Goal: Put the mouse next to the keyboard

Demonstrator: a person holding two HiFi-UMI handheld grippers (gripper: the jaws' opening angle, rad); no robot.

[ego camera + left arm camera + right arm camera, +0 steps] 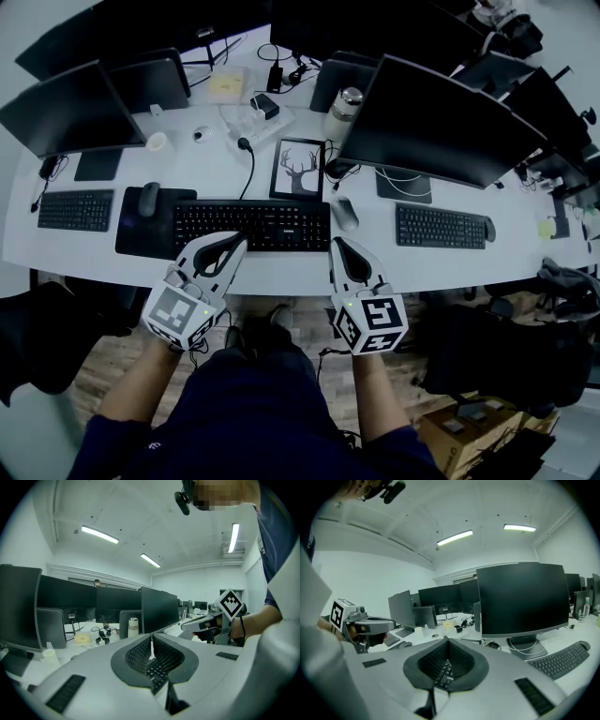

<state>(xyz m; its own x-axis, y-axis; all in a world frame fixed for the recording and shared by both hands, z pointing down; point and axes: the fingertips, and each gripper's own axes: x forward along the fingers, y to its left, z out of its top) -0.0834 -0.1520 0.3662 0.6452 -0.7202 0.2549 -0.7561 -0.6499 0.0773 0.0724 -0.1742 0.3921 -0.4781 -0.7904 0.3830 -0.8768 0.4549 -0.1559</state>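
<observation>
A black keyboard (251, 225) lies on a dark mat (141, 234) at the desk's front middle. A grey mouse (345, 214) rests just off the keyboard's right end. A darker mouse (148, 198) sits on the mat left of the keyboard. My left gripper (241, 244) hovers at the keyboard's near edge, shut and empty; in the left gripper view its tips (151, 638) meet, with keyboard keys (157, 673) showing below them. My right gripper (335, 243) is a little nearer than the grey mouse, shut on nothing; its tips (446, 640) touch in the right gripper view.
Two more keyboards lie at the left (75, 209) and the right (441, 227). Several monitors (431, 117) line the back of the white desk (281, 267). A deer picture (298, 169), a bottle (343, 111), a power strip (258, 131) and cables stand behind the keyboard.
</observation>
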